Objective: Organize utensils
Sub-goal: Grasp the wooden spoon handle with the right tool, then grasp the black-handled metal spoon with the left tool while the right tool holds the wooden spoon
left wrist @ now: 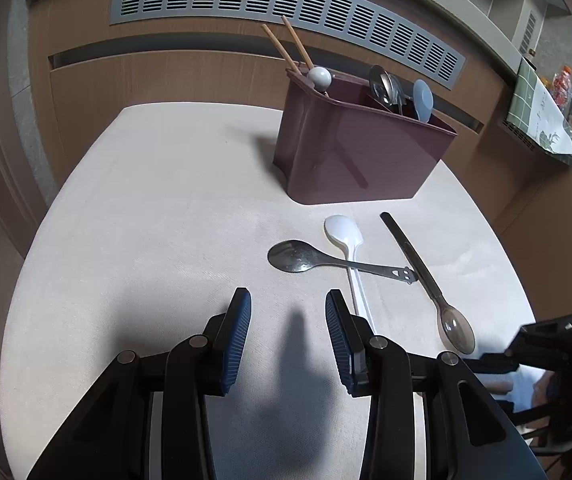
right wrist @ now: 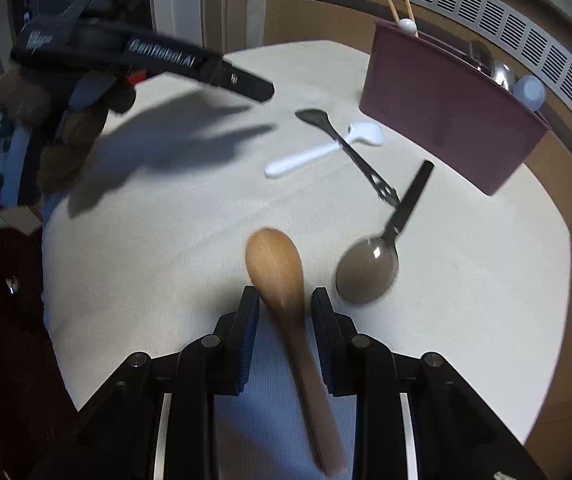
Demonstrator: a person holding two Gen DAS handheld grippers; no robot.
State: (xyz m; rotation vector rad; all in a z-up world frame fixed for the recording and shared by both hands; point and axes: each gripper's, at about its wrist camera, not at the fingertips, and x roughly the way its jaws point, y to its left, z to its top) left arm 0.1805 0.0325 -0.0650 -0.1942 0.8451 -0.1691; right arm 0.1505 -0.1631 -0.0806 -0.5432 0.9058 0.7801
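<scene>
My right gripper [right wrist: 286, 296] is shut on the neck of a wooden spoon [right wrist: 273, 264], whose bowl points ahead over the table's near edge. My left gripper [left wrist: 288, 312] hovers open over the white table [left wrist: 145, 200] with nothing between its pads. Ahead of it lie a metal spoon [left wrist: 294, 256] crossed over a white plastic spoon [left wrist: 344, 228]. A brown translucent spoon [left wrist: 456, 330] lies to their right. In the right wrist view that brown spoon [right wrist: 368, 270] sits just right of the wooden one. The maroon utensil holder [left wrist: 346, 152] stands at the back, with chopsticks [left wrist: 294, 44] and spoons in it.
A wooden cabinet with a grey vent grille [left wrist: 286, 4] runs behind the table. A cluttered counter [left wrist: 558, 100] is at the far right. The right gripper's dark fingers [left wrist: 498, 360] reach in from the right edge. A hand in a fuzzy sleeve [right wrist: 65, 128] holds the left gripper.
</scene>
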